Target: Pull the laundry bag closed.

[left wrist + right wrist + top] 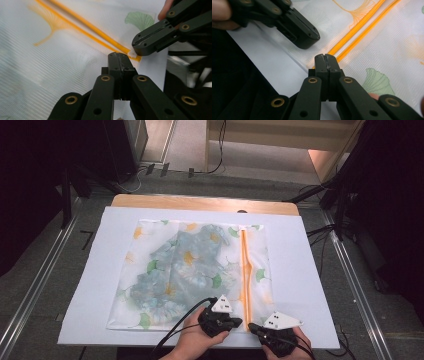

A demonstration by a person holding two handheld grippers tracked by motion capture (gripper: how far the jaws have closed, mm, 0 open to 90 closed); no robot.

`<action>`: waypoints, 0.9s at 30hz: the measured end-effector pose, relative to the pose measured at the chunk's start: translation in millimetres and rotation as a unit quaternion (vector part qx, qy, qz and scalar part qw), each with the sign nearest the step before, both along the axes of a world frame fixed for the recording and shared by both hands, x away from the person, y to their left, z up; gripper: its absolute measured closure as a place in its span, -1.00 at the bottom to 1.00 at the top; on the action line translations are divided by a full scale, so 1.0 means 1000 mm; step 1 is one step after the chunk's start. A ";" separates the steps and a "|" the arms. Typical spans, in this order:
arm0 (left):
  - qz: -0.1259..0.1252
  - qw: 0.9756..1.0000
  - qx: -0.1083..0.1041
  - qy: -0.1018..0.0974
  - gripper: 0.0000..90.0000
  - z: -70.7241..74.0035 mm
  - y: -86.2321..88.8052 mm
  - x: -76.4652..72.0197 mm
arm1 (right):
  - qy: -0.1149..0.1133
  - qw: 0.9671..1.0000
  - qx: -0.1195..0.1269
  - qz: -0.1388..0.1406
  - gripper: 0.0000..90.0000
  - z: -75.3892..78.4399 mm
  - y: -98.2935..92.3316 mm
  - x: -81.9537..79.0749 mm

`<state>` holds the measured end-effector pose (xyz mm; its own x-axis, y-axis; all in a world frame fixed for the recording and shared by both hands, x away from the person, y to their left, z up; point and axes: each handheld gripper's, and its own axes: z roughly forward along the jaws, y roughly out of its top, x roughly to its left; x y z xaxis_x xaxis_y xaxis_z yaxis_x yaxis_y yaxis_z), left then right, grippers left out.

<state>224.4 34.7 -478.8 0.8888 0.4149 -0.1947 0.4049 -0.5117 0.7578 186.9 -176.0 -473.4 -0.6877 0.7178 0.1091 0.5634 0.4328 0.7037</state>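
On the white table sheet (310,285), our closed left gripper (235,322) and right gripper (254,326) pinch the soft, light mesh bag (150,310) by its orange zipper (245,270) end, low in the frame.

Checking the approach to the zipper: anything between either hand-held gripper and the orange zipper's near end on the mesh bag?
Nothing visible. The left hand-held gripper and right hand-held gripper both sit with jaws shut right at the near end of the orange zipper on the mesh bag. Whether either pinches the zipper I cannot tell.
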 end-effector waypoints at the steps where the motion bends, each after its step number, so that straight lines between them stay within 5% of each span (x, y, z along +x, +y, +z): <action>1: -0.020 1.000 0.019 0.000 1.00 -0.001 -0.006 -0.006 | 0.001 1.000 0.002 -0.003 1.00 0.000 0.000 0.001; 4: -0.013 1.000 0.027 0.006 1.00 -0.003 -0.008 -0.006 | 0.007 1.000 0.008 -0.002 1.00 0.000 0.000 0.002; 8: 0.021 0.998 0.003 0.062 1.00 -0.005 0.000 0.006 | 0.017 1.000 0.018 -0.007 1.00 0.000 -0.002 0.004; 13: 0.013 0.999 0.012 0.036 1.00 -0.005 -0.004 0.000 | 0.019 0.999 0.025 -0.008 1.00 0.001 -0.003 0.004; 27: -0.002 0.999 0.015 0.047 1.00 -0.005 -0.004 0.003 | 0.024 0.999 0.018 -0.021 1.00 0.003 0.000 0.012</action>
<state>227.5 30.7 -483.9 0.8686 0.4184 -0.2656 0.4718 -0.5345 0.7012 198.9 -176.3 -470.2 -0.6496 0.7414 0.1685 0.6150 0.3821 0.6897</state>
